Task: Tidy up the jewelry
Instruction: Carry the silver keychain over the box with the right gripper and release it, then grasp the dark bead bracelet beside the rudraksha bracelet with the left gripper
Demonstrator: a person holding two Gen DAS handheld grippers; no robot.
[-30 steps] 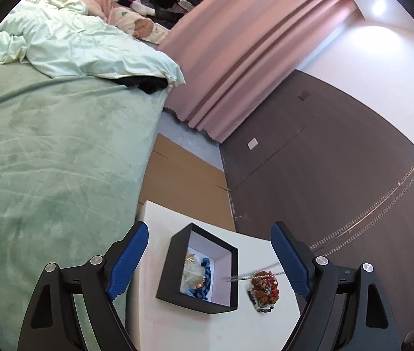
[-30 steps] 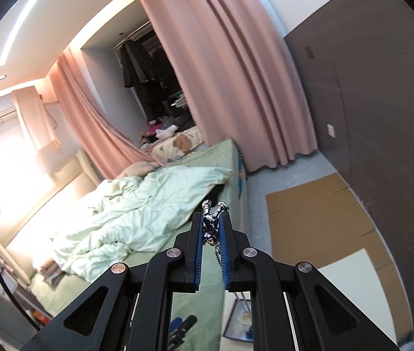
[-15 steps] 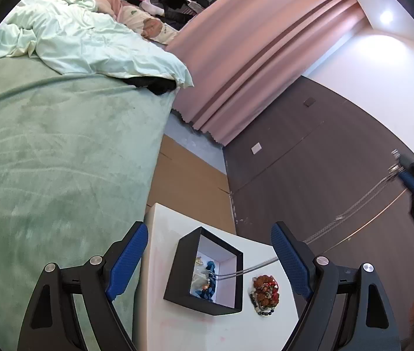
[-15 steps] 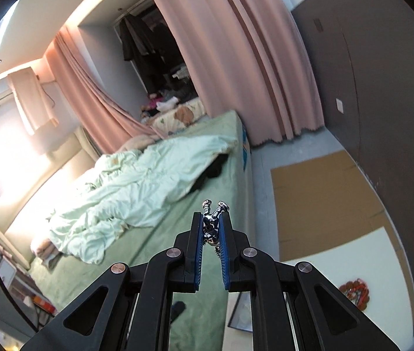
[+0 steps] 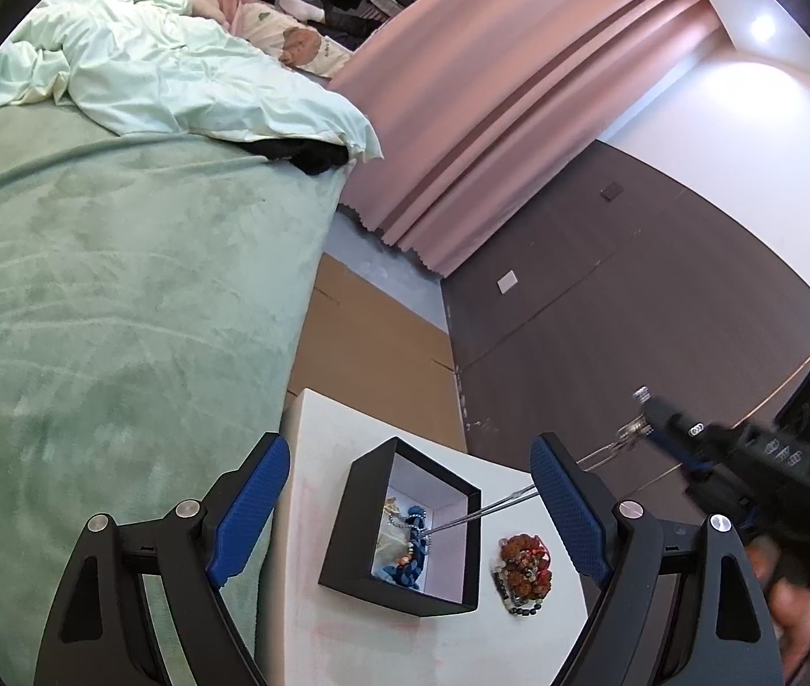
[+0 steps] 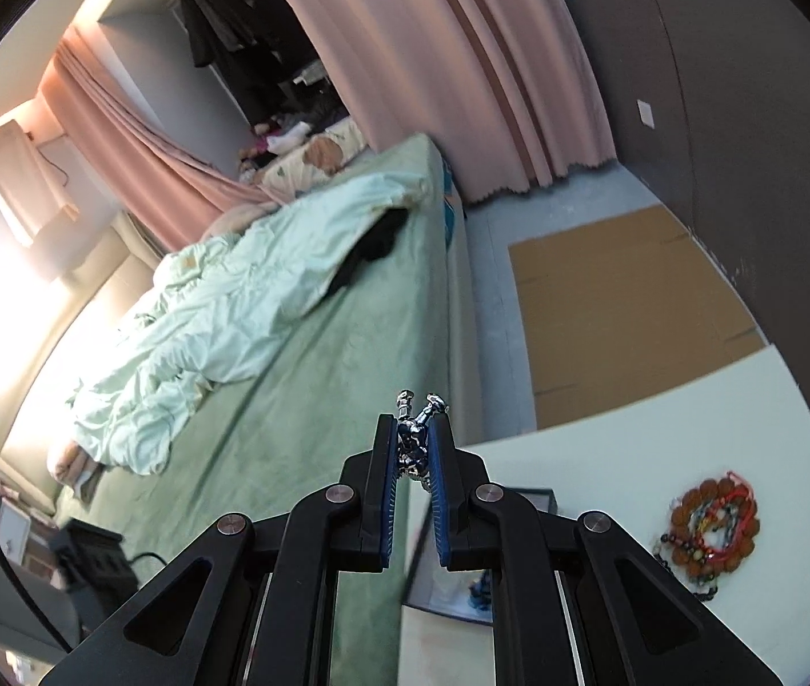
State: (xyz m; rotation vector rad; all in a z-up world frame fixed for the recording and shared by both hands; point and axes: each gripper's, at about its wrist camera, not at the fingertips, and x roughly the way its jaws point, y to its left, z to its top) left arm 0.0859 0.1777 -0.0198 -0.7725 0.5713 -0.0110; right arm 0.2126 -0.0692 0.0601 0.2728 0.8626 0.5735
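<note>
Silver chain (image 5: 496, 506) clamped in right claw (image 6: 413, 446) trails into black box (image 5: 347, 520); left claw (image 5: 410, 497) gapes.

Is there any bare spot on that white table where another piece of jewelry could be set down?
Yes. The white table is bare left of and in front of the black box, and behind it toward the far edge. It is crowded right of the box, where the red bead bracelets lie and the silver chain stretches across.

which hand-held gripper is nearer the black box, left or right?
Left. The left hand-held gripper hovers open just above the black box; the right hand-held gripper is off to its right, higher, shut on the silver chain.
</note>
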